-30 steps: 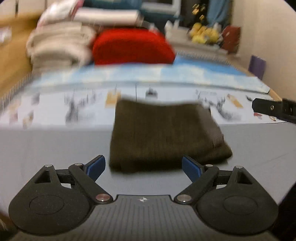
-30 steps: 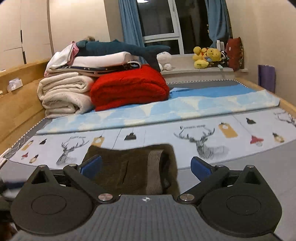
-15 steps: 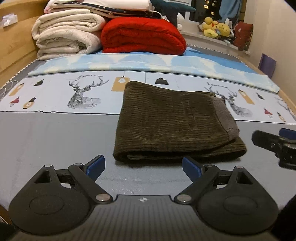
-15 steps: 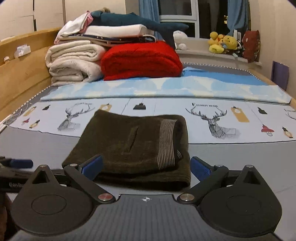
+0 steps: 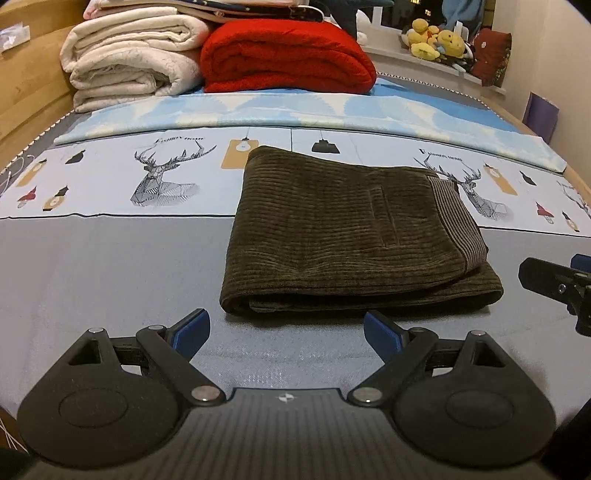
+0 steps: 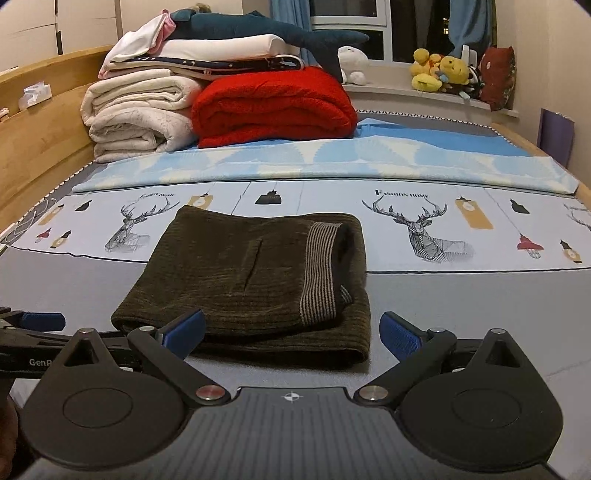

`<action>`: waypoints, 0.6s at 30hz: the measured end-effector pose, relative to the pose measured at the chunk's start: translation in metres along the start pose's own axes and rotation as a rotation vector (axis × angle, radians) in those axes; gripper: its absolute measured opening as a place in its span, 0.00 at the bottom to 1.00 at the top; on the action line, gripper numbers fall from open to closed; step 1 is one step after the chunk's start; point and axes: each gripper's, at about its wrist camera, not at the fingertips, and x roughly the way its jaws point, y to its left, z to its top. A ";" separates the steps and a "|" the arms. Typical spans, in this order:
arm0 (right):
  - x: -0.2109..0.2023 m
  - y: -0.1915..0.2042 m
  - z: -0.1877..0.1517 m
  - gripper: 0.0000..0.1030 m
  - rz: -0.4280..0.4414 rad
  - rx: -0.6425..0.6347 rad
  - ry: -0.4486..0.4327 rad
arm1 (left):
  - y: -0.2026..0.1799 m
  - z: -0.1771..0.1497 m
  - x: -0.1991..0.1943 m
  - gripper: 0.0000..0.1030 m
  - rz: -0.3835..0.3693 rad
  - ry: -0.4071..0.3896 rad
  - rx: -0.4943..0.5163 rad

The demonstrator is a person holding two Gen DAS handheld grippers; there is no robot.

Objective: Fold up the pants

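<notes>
The dark olive corduroy pants [image 5: 343, 229] lie folded into a compact rectangle on the grey bed sheet, their striped waistband lining showing at the right. They also show in the right wrist view [image 6: 258, 273]. My left gripper [image 5: 286, 330] is open and empty, just short of the pants' near edge. My right gripper [image 6: 291, 330] is open and empty, its left fingertip [image 6: 183, 328] over the near edge of the pants. The right gripper's finger shows at the right edge of the left wrist view [image 5: 554, 282]; the left gripper shows at the left edge of the right wrist view [image 6: 33, 325].
A red blanket [image 6: 273, 107] and cream blankets [image 6: 136, 118] are stacked at the bed's far end, with a plush shark [image 6: 273, 31] on top. A blue patterned cloth [image 6: 332, 162] and a deer-print sheet [image 6: 424, 225] lie beyond the pants. A wooden bed frame [image 6: 33, 147] runs along the left.
Both grippers drew back toward me and lowered slightly; the pants now appear farther and fully in view. The pants have not moved. Both grippers stayed open.
</notes>
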 end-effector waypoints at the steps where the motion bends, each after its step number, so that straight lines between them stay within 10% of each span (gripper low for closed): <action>1: 0.000 0.000 0.000 0.97 0.002 0.001 0.001 | 0.000 0.000 0.000 0.91 -0.002 0.003 0.003; 18: 0.004 0.008 -0.002 0.97 0.008 -0.019 0.019 | -0.002 -0.003 0.002 0.91 -0.010 0.011 0.030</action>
